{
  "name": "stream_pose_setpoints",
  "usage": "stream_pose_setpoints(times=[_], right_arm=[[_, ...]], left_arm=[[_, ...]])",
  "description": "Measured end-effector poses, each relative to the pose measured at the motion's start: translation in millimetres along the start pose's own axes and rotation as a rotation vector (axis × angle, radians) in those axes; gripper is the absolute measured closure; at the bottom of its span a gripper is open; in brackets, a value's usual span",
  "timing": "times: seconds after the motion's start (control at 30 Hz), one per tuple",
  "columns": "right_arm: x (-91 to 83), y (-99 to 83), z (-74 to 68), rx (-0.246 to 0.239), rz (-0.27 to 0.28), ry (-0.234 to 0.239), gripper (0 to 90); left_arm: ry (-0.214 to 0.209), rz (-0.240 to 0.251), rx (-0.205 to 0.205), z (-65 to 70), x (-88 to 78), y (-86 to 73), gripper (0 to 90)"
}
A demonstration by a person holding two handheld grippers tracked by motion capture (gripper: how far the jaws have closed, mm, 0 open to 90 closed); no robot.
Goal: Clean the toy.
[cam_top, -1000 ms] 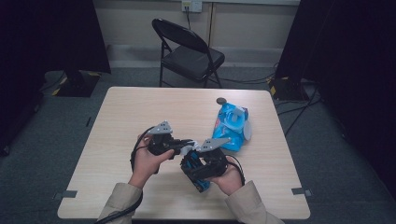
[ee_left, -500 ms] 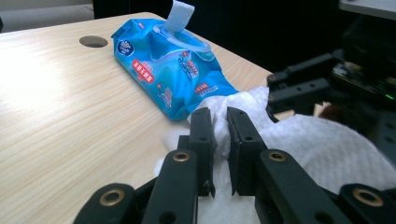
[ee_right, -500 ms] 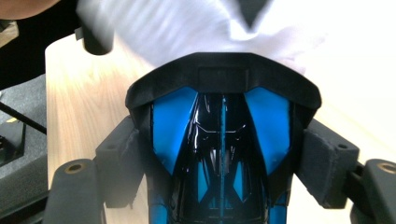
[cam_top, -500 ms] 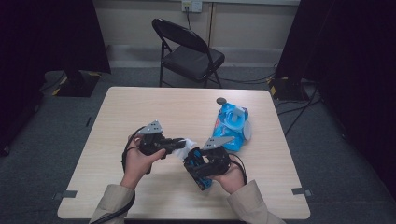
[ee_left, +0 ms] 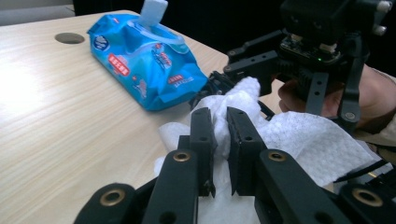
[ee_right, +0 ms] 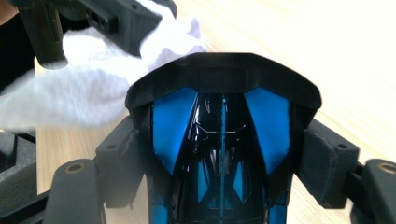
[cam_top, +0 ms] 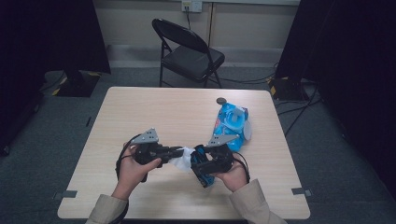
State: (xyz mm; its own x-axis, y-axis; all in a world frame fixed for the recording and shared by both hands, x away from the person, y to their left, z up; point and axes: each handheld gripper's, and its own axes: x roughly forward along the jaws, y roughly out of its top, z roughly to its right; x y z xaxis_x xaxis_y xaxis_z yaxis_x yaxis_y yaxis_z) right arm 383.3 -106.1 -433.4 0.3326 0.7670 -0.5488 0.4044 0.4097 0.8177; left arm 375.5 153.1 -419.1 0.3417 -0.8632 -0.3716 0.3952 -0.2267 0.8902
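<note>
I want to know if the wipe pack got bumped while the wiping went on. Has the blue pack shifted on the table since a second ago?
No. The blue pack lies by the table's far right corner, beside the grey hole, as before.

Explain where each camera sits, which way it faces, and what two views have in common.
High view: above the table, looking forward and down; forearms, both hands.
Left gripper view: on the left gripper, shut on the white wipe, facing the blue wipes pack.
Right gripper view: on the right gripper, holding a black-and-blue object.
Both gripper views share the wipe.
</note>
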Motion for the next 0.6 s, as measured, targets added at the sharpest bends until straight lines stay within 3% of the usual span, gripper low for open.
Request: stream_pose_setpoints(times=[0.27,0.6], right_arm=[[3.4,-0.4,-3.4,-0.009,-0.012,0.007,25.8],[9.2,-0.2,-9.2,-0.024,-0.024,0.031,25.7]], left_arm=[[0.006,-0.019,0.007,0.5,10.9,1.7,82.1],[0.013,0.000,0.011,-1.5,18.8,15.0,81.9]])
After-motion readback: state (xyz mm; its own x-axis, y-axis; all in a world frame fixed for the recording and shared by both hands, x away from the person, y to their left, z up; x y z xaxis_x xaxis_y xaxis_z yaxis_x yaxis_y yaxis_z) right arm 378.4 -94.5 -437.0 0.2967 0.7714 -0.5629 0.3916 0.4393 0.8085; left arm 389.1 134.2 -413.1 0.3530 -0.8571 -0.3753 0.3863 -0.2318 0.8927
